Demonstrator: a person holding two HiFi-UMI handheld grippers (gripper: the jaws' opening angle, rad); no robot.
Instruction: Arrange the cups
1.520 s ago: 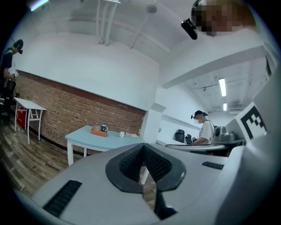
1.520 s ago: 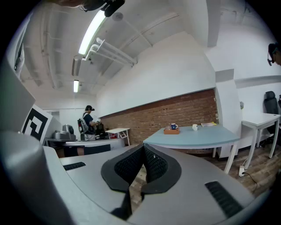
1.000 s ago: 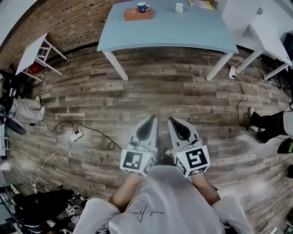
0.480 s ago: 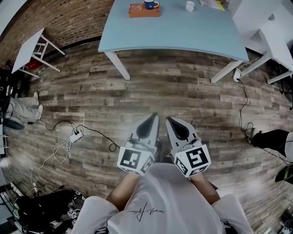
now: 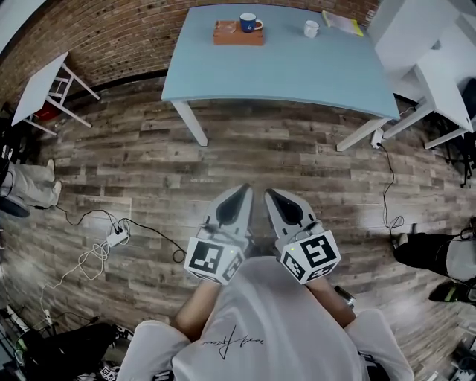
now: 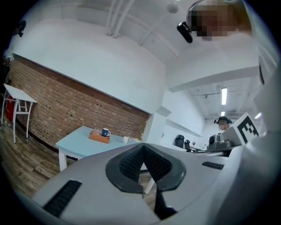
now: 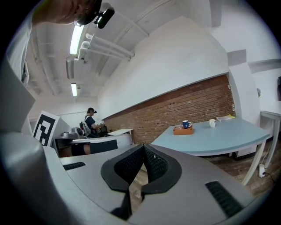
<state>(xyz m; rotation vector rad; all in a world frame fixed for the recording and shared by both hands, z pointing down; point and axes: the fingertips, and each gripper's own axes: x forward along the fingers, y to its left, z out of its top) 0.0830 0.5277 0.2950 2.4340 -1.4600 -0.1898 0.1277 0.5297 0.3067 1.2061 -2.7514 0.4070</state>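
Head view shows the light-blue table [image 5: 282,71] sitting lower in frame than a second ago, so the person is approaching it. The blue mug [image 5: 251,23] on its orange tray [image 5: 236,35] and the white cup [image 5: 312,28] stand untouched at the table's far edge. The left gripper [image 5: 244,192] and right gripper [image 5: 270,193] are held close in, jaws together and empty, so no arranging has begun.

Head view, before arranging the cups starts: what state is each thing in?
Left grey claw: shut, empty.
Right grey claw: shut, empty.
Blue ceramic mug: upright on the orange rectangular tray.
Small white cup: upright on the light blue table, apart from the tray.
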